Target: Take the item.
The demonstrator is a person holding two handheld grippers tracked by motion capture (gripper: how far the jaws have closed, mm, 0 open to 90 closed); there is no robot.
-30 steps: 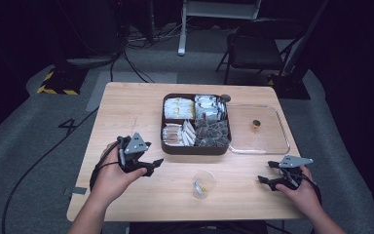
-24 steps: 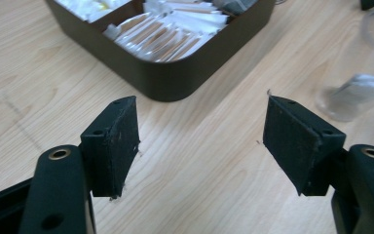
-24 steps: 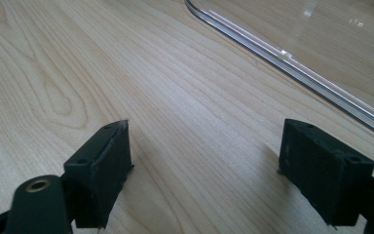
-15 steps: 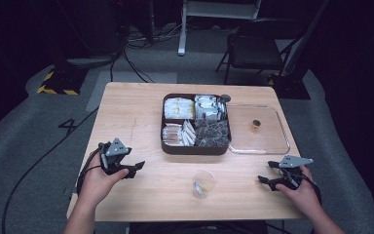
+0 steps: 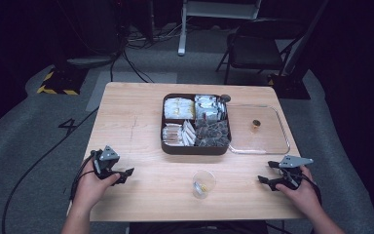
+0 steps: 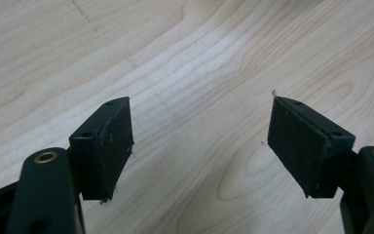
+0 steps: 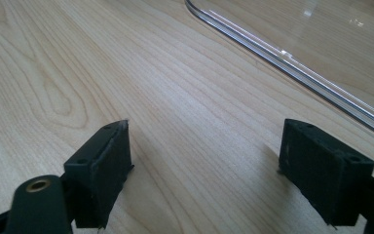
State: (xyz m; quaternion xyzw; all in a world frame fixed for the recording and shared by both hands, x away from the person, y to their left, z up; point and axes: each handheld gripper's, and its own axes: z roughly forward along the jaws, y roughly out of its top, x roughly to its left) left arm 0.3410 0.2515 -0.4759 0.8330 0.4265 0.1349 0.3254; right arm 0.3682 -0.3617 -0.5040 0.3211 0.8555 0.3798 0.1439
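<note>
From the high view we see our left gripper (image 5: 119, 174) resting low on the table (image 5: 136, 117) near its front left edge, and our right gripper (image 5: 271, 176) near the front right edge, both well apart from the work. Between them, near the front edge, stands a small clear cup (image 5: 203, 183) with something yellow at its bottom. Behind it sits the dark compartment tray (image 5: 196, 148) of packets, with its clear lid (image 5: 268, 144) lying flat just to its right, a small dark object (image 5: 256, 124) resting on it. We judge the cup the riskiest thing here: it looks light and stands close to the edge, so a sideways sweep from either hand could tip it or push it off.

In the left gripper view our jaws stand wide apart with nothing between the pads (image 6: 108, 141), bare wood below. Any reach from here starts low, so we risk dragging a jaw tip along the tabletop.

In the right gripper view our jaws are likewise spread and empty, and the lid's rim (image 7: 292, 66) runs just ahead of them. Moving forward without lifting, we could catch that rim, slide the lid against the tray and send the small object rolling.
</note>
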